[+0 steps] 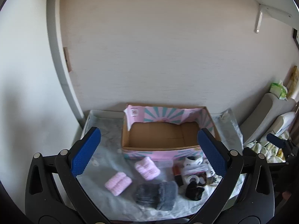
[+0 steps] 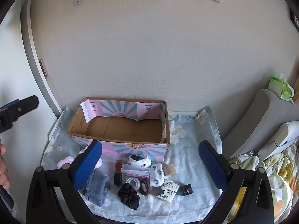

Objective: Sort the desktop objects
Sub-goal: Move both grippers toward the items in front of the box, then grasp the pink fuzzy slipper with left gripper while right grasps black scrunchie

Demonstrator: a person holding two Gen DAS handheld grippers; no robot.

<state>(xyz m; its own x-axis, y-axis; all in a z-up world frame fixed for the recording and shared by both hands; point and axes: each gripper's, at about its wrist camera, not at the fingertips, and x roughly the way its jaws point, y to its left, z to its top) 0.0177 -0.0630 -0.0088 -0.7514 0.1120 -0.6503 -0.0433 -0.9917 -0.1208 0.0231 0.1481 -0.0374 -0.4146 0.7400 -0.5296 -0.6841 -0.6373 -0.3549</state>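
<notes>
An open pink and teal cardboard box (image 1: 160, 150) (image 2: 121, 147) stands empty at the back of a small cloth-covered table (image 1: 104, 160) (image 2: 186, 149). In front of it lie two pink fluffy rolls (image 1: 118, 183) (image 1: 147, 168), grey socks (image 1: 157, 192) (image 2: 97, 187), a black scrunchie (image 1: 194, 191) (image 2: 129, 196), white patterned socks (image 2: 139, 161), a red lipstick (image 2: 118, 173), a tape roll (image 2: 133, 183), a brown hair tie (image 2: 145, 186) and a small black box (image 2: 186, 189). My left gripper (image 1: 149, 153) and right gripper (image 2: 151, 166) hover above the items, both open and empty.
A wall stands right behind the table. A grey headboard (image 2: 257, 121) and a bed with patterned bedding (image 2: 271, 177) lie to the right. A green tissue pack (image 2: 279, 87) sits on the headboard. A small card packet (image 2: 167, 188) and a beige block (image 2: 170, 169) lie near the socks.
</notes>
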